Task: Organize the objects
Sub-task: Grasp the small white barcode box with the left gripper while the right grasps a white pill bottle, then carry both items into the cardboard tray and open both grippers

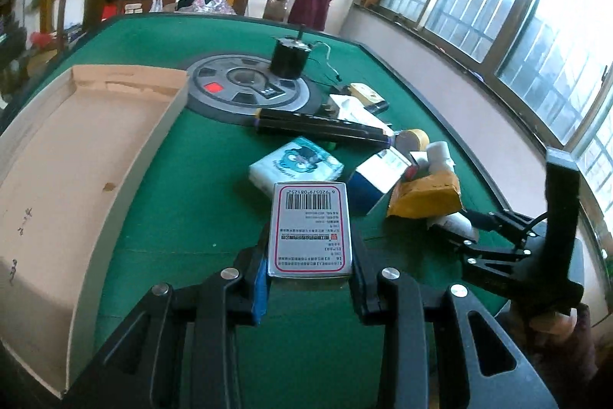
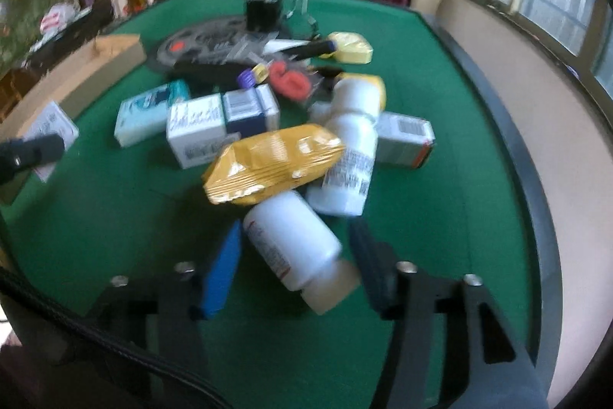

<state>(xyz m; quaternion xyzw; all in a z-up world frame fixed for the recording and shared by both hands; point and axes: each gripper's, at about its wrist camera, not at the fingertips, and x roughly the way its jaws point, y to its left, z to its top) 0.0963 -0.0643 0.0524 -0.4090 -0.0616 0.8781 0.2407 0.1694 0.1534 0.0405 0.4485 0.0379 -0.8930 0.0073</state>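
Observation:
My left gripper [image 1: 310, 255] is shut on a silver box with a barcode and pink border [image 1: 311, 229], held above the green table [image 1: 191, 198]; the box also shows in the right wrist view [image 2: 49, 133]. An open cardboard tray [image 1: 57, 186] lies to its left. My right gripper [image 2: 295, 248] is open around a white pill bottle [image 2: 293, 240] lying on its side; the fingers stand a little apart from it. In the left wrist view the right gripper [image 1: 459, 221] sits at the pile's near edge. A yellow snack bag [image 2: 272, 163] lies on the pile just beyond the bottle.
The pile holds a second white bottle [image 2: 348, 156], blue-and-white boxes [image 2: 226, 125], a tissue pack [image 1: 295, 165], a black tube [image 1: 322, 129], tape [image 1: 412, 140] and a red item [image 2: 291, 83]. A black motor [image 1: 289, 58] stands on a grey disc [image 1: 245, 87]. The table rim [image 2: 517, 148] curves right.

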